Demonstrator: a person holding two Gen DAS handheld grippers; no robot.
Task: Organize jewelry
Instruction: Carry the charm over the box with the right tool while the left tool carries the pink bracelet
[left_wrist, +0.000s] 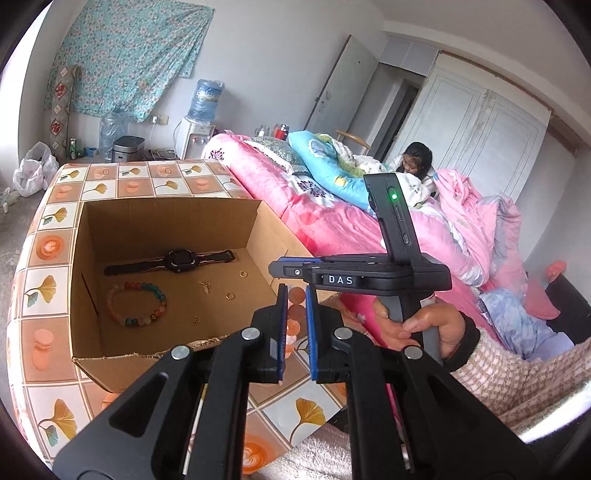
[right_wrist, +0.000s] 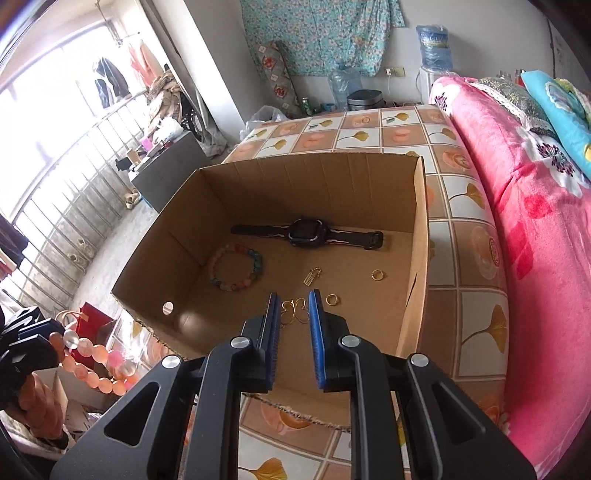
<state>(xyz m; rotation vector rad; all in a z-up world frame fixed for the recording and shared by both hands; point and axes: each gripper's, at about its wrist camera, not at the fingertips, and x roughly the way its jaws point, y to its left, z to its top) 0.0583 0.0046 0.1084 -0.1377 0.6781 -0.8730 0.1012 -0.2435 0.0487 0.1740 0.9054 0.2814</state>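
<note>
Beyond the right gripper (right_wrist: 293, 310), narrowly parted and empty, gold wire earrings (right_wrist: 293, 312) lie on the cardboard box (right_wrist: 236, 184) floor; left gripper (left_wrist: 293, 314) near-closed, empty.

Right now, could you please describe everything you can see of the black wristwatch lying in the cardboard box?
The black wristwatch has a chunky, rounded-square dark face and two long straps that look like rubber or plastic, with pale markings where they meet the case. It lies flat, face up and unfastened, straps stretched out straight, on the floor of the open brown cardboard box near its far wall. Nothing touches it but the box floor; the multicoloured bead bracelet lies apart from it.
</note>
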